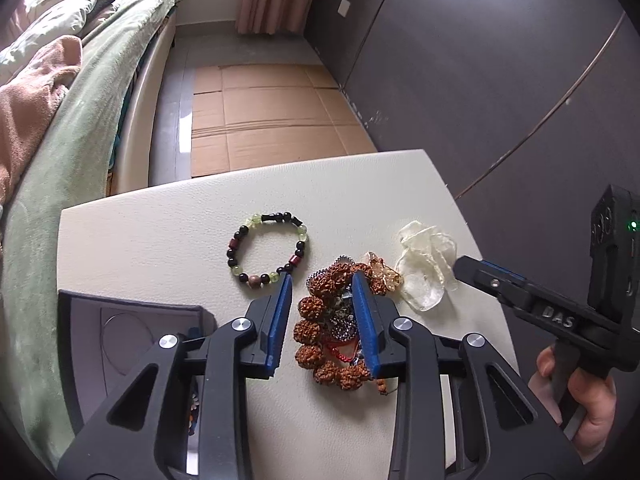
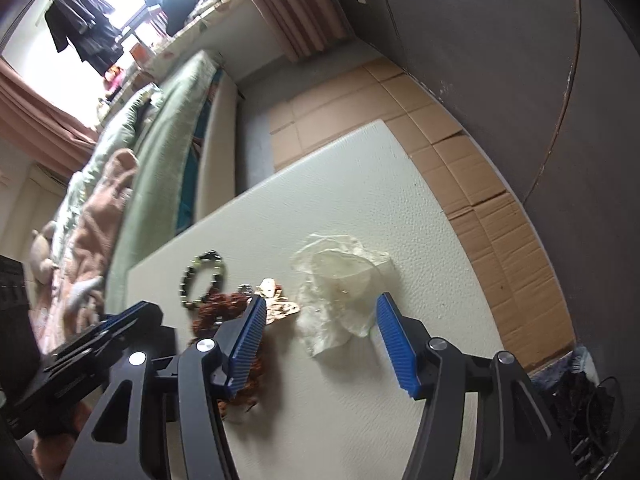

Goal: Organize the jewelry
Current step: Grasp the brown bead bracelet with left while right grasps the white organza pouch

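A pile of jewelry lies on the cream table [image 1: 160, 240]: a brown rough-bead bracelet [image 1: 310, 330] tangled with a silver chain and red cord, and amber pieces [image 1: 384, 274]. My left gripper [image 1: 322, 280] is open, its blue pads on either side of the pile. A black-and-green bead bracelet [image 1: 266, 252] lies apart, just beyond the left pad. A crumpled clear plastic bag [image 1: 426, 266] lies to the right. My right gripper [image 2: 320, 306] is open around the near part of the bag [image 2: 340, 292]. The pile [image 2: 224, 308] and the bead bracelet [image 2: 202, 278] show left of it.
A dark open jewelry box [image 1: 120, 328] stands at the table's near left. A bed with green bedding [image 1: 80, 128] runs along the left. Cardboard [image 1: 260, 112] covers the floor beyond the table. A dark wall [image 1: 480, 60] is on the right.
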Motion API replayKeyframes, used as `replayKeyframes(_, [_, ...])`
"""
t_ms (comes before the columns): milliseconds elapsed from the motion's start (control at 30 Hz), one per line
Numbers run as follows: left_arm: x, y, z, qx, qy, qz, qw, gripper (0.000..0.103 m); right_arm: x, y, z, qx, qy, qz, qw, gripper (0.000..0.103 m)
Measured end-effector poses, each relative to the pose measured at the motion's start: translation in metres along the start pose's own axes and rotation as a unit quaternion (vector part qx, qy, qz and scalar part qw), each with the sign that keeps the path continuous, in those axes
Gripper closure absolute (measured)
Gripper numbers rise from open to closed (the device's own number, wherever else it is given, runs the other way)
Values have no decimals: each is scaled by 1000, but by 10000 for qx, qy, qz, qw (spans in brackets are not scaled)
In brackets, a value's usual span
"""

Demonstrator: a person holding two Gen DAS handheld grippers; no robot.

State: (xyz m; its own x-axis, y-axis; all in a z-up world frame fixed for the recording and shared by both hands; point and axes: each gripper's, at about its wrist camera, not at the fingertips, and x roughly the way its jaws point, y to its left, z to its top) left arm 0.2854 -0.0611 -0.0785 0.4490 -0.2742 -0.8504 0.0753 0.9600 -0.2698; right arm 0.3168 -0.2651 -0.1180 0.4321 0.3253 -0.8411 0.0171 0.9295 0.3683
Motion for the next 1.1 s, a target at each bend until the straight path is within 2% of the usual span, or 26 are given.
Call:
replayKeyframes(133, [11,-5,5,82,143,116,9998,71,23,0,3,18,216,12,9998,46])
replayKeyframes(233, [18,-5,8,112,251,178,9995,72,30,0,3,-4,215,-129,9997,67])
replayKeyframes(267, [21,-5,8,128,310,210,9992,73,32,-1,3,12,291,-205,9994,86])
replayKeyframes(300, [23,-6,8,145,347,228,9990,73,34,-4,1,95,345,-164,9992,93])
replayKeyframes(400, [30,-9,7,222,480,275,9982,73,28,-6,1,161,241,-50,9996,100])
replayKeyframes(733, [50,-11,4,380,750,454,9954,74,-6,8,3,27,-136,366,9992,100])
replayKeyframes(1000, [58,-1,11,126,914,131,9957,83,-14,11,3,-7,-175,557,9983,100])
replayKeyframes(1100, [46,0,11,66,804,-49,9967,83,-21,12,2,-12,-238,691,9973,100])
